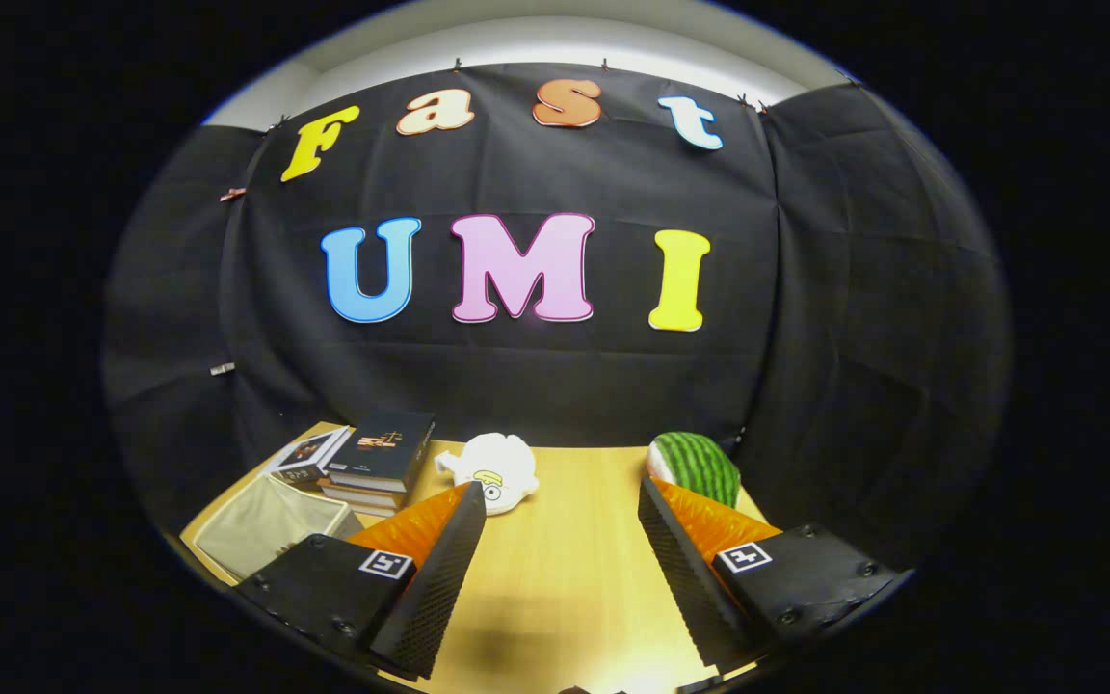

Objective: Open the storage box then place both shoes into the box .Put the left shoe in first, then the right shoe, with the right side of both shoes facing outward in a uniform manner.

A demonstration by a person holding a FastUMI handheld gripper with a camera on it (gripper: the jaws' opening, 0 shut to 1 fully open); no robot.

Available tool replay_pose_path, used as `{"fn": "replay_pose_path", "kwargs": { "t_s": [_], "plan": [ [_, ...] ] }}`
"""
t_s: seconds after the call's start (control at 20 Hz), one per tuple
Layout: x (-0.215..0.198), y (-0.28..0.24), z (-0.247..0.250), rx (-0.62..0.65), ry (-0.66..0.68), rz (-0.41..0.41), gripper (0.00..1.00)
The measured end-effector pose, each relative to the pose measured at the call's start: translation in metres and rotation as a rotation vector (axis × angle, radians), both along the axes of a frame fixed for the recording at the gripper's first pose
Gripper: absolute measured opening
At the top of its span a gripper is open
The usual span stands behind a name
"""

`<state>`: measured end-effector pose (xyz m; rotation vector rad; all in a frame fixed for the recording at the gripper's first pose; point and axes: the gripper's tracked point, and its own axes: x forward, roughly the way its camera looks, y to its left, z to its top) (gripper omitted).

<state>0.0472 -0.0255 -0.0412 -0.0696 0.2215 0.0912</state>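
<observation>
Camera above table [565,578], facing booth's back wall.

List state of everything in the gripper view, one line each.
gripper: open, fingers spread wide, nothing between them, above bare table.
table: wooden, bare between the fingers.
fabric bin: open-topped, looks empty, beside the left finger.
stack of books: lying flat, closed, behind the bin.
white plush toy: lying on the table, beyond the fingers.
watermelon toy: resting on the table, behind the right finger.
</observation>
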Motion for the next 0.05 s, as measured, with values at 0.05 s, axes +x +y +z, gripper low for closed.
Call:
{"fn": "replay_pose_path", "kwargs": {
  "t_s": [0.05],
  "plan": [
    [-0.0006,-0.0042,0.0004,-0.014,-0.006,0.002,0.98]
  ]
}}
